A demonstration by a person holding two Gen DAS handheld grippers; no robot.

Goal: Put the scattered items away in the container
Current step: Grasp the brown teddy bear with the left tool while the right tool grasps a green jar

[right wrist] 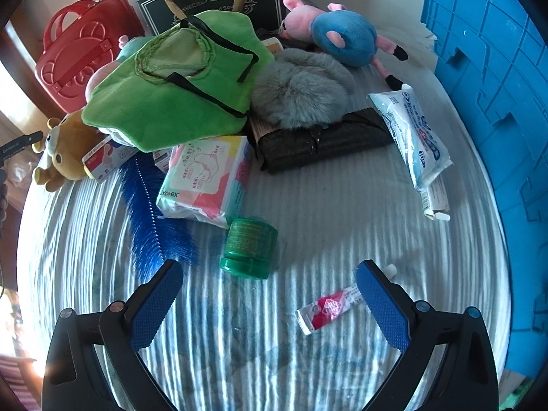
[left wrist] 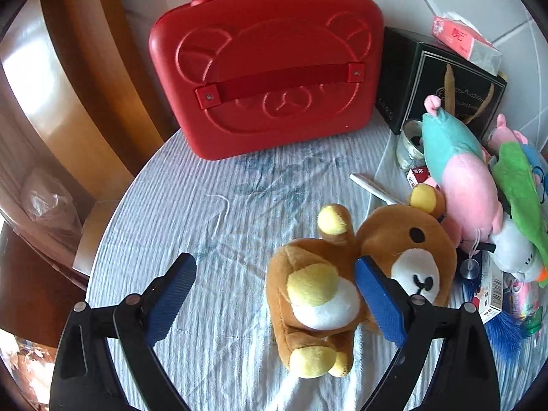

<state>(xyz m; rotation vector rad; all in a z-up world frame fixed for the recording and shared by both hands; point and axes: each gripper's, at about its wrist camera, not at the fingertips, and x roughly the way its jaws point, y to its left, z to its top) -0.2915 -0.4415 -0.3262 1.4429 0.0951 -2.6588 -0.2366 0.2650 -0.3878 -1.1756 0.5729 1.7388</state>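
Brown bear plush (left wrist: 359, 274) lies on its back, lower centre of left wrist view. Green jar (right wrist: 248, 248) on its side, centre of right wrist view; red sachet (right wrist: 327, 310) flat, lower right. Blue crate (right wrist: 496, 102) fills right edge.

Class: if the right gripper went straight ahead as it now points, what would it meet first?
Probably the green jar, lying on its side just ahead between the open fingers of the right gripper. The small red sachet lies nearer but off to the right; depth is uncertain.
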